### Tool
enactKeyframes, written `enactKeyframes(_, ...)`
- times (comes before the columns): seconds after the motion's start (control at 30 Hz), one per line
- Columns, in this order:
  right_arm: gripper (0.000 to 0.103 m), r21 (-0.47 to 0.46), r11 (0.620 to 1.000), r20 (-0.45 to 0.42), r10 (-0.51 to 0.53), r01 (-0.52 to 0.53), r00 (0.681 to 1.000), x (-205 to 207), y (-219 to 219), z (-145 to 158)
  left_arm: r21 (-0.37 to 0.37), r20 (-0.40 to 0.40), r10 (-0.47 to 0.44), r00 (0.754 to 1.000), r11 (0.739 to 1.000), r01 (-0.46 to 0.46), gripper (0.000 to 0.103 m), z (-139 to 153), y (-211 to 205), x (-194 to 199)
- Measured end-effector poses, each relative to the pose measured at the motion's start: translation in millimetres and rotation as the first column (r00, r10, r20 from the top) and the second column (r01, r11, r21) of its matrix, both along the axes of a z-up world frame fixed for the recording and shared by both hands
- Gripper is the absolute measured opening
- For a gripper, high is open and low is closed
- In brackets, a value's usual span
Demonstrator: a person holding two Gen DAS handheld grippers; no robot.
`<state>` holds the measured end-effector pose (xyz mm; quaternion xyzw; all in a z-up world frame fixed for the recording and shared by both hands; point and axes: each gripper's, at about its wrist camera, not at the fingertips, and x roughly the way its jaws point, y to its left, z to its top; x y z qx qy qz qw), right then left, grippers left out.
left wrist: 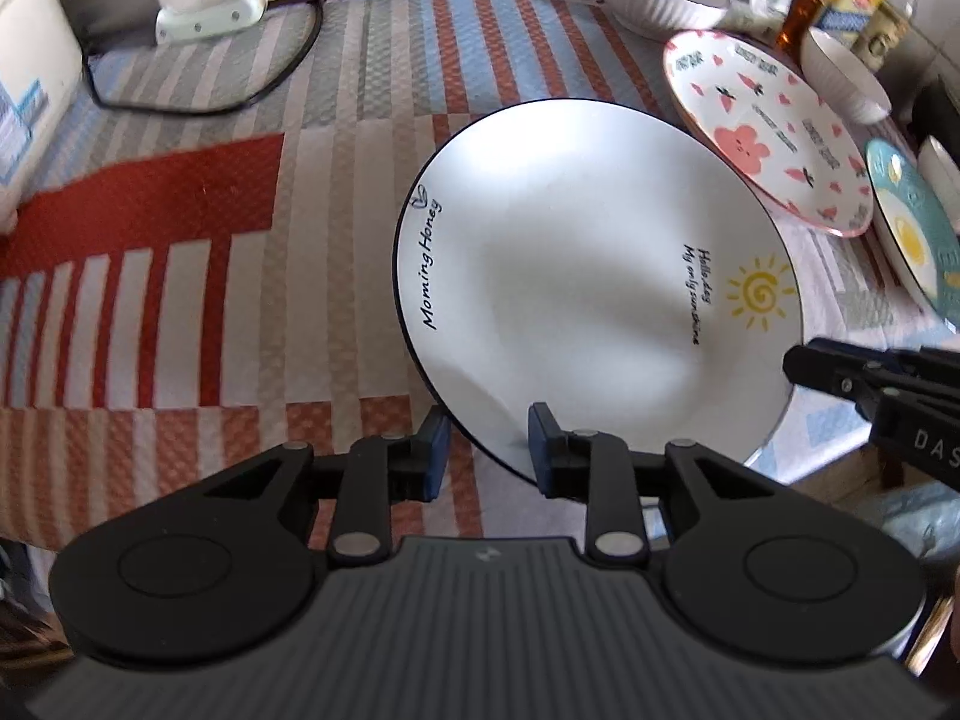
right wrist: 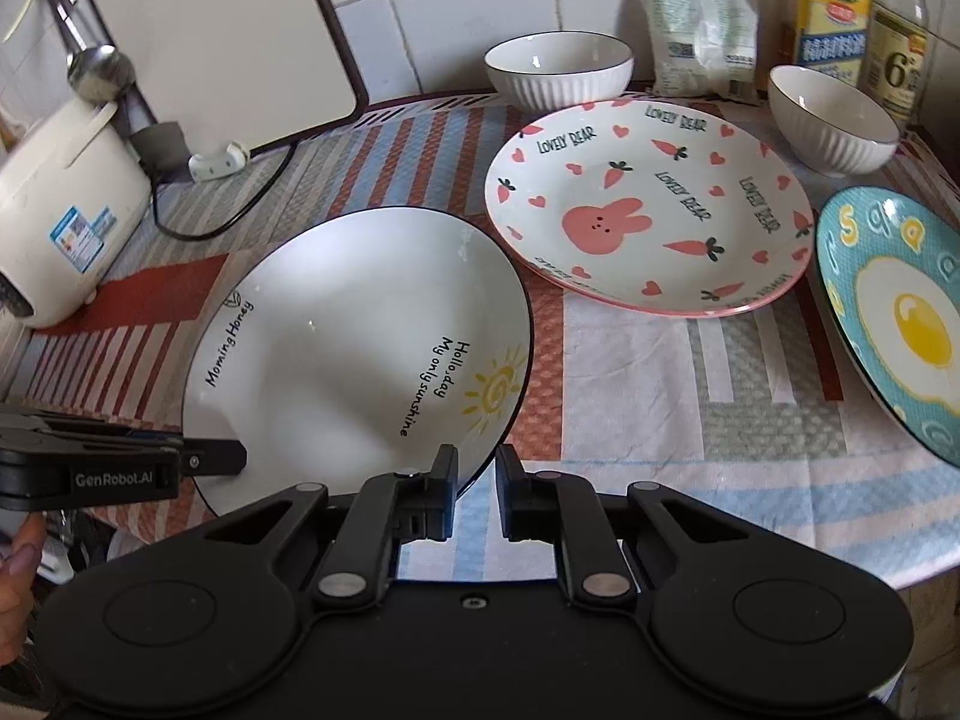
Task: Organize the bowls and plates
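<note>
A white "Morning Honey" plate with a sun drawing point(left wrist: 594, 276) point(right wrist: 360, 348) sits tilted at the table's front. My left gripper point(left wrist: 489, 450) is open, its fingers astride the plate's near rim; it also shows in the right wrist view point(right wrist: 198, 459). My right gripper point(right wrist: 474, 480) is open at the plate's right front rim; it also shows in the left wrist view point(left wrist: 804, 360). Behind lie a pink rabbit plate point(right wrist: 648, 210) point(left wrist: 768, 138), a blue egg plate point(right wrist: 900, 324) point(left wrist: 912, 228) and two white ribbed bowls point(right wrist: 558, 72) point(right wrist: 834, 120).
A striped cloth point(right wrist: 660, 372) covers the table. A white rice cooker point(right wrist: 66, 204) and its cord stand at the left, a white board point(right wrist: 210, 36) leans on the tiled wall. Bottles point(right wrist: 894, 30) and a bag point(right wrist: 702, 18) stand at the back right.
</note>
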<state>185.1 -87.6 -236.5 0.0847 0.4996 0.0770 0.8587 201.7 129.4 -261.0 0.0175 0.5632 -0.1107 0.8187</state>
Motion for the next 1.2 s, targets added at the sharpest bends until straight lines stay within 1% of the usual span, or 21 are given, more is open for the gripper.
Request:
enactKeyframes(0.07,0.019,0.011,1.0,0.027,0.009,-0.009,1.0,-6.5,2.9,8.4,0.011,0.011,-0.031,0.999,0.999,0.031,0.026,9.9,-0.2,-3.6)
enactKeyframes(0.13,0.019,0.011,1.0,0.049,0.011,-0.012,0.999,-14.7,5.4,19.6,0.004,0.043,-0.071,0.997,0.997,0.071,0.026,25.0,-0.2,-9.6)
enactKeyframes(0.2,0.019,0.012,1.0,0.066,0.004,-0.005,0.998,-23.7,5.4,31.2,0.017,0.074,-0.105,0.992,0.994,0.104,0.027,42.2,-2.4,-15.7)
enactKeyframes(0.23,0.022,0.008,1.0,0.072,0.002,-0.002,0.997,-28.8,5.2,37.4,0.018,0.085,-0.122,0.989,0.993,0.121,0.027,50.6,-3.5,-18.4)
enactKeyframes(0.27,0.027,0.002,1.0,0.081,-0.002,0.001,0.997,-33.9,4.4,43.8,0.019,0.099,-0.14,0.985,0.99,0.139,0.028,59.6,-5.0,-21.6)
enactKeyframes(0.3,0.031,-0.007,1.0,0.092,-0.005,0.006,0.996,-39.2,4.2,50.4,0.021,0.113,-0.158,0.981,0.987,0.157,0.028,68.2,-6.1,-24.1)
enactKeyframes(0.33,0.037,-0.016,1.0,0.1,-0.01,0.012,0.995,-44.4,3.1,56.8,0.024,0.125,-0.179,0.976,0.984,0.177,0.028,75.7,-8.4,-26.8)
enactKeyframes(0.37,0.04,-0.03,0.999,0.108,-0.016,0.019,0.994,-49.3,2.3,63.0,0.03,0.136,-0.201,0.97,0.98,0.199,0.029,83.4,-11.3,-29.9)
enactKeyframes(0.43,0.055,-0.077,0.996,0.123,-0.031,0.041,0.992,-57.5,1.2,74.5,0.047,0.164,-0.243,0.956,0.97,0.238,0.033,98.1,-17.9,-36.4)
enactKeyframes(0.47,0.057,-0.102,0.993,0.133,-0.041,0.055,0.99,-61.5,0.3,80.0,0.052,0.178,-0.262,0.949,0.965,0.257,0.036,105.0,-21.4,-39.5)
enactKeyframes(0.5,0.058,-0.12,0.99,0.142,-0.05,0.067,0.989,-65.1,-0.7,85.6,0.052,0.191,-0.281,0.941,0.96,0.276,0.04,112.2,-24.1,-42.3)
enactKeyframes(0.53,0.06,-0.129,0.989,0.149,-0.058,0.078,0.987,-68.0,-3.2,91.0,0.048,0.2,-0.296,0.934,0.955,0.292,0.041,118.6,-26.5,-44.2)
enactKeyframes(0.67,0.064,-0.139,0.983,0.183,-0.096,0.122,0.978,-78.5,-12.1,112.5,0.018,0.224,-0.333,0.916,0.941,0.337,0.046,141.8,-36.0,-49.6)
enactKeyframes(0.73,0.066,-0.137,0.981,0.208,-0.103,0.134,0.973,-83.7,-15.6,123.6,0.007,0.236,-0.35,0.906,0.933,0.359,0.046,150.7,-41.3,-50.5)
enactKeyframes(0.77,0.068,-0.133,0.982,0.226,-0.1,0.133,0.969,-86.0,-17.0,128.8,-0.006,0.233,-0.355,0.905,0.931,0.366,0.047,153.9,-44.1,-49.0)
enactKeyframes(0.83,0.069,-0.129,0.984,0.26,-0.089,0.125,0.961,-91.3,-17.8,138.0,-0.05,0.217,-0.346,0.913,0.93,0.364,0.047,159.8,-49.8,-45.6)
enactKeyframes(0.9,0.069,-0.136,0.983,0.288,-0.081,0.124,0.954,-95.7,-17.9,146.2,-0.068,0.217,-0.342,0.914,0.929,0.363,0.047,163.9,-56.7,-43.5)
enactKeyframes(1.07,0.07,-0.167,0.98,0.32,-0.053,0.111,0.946,-98.7,-23.2,159.5,-0.053,0.225,-0.363,0.904,0.922,0.384,0.048,171.6,-71.3,-42.6)
enactKeyframes(1.2,0.071,-0.186,0.976,0.328,-0.048,0.115,0.943,-94.0,-32.4,163.9,-0.02,0.229,-0.382,0.895,0.918,0.397,0.05,175.5,-82.4,-35.9)
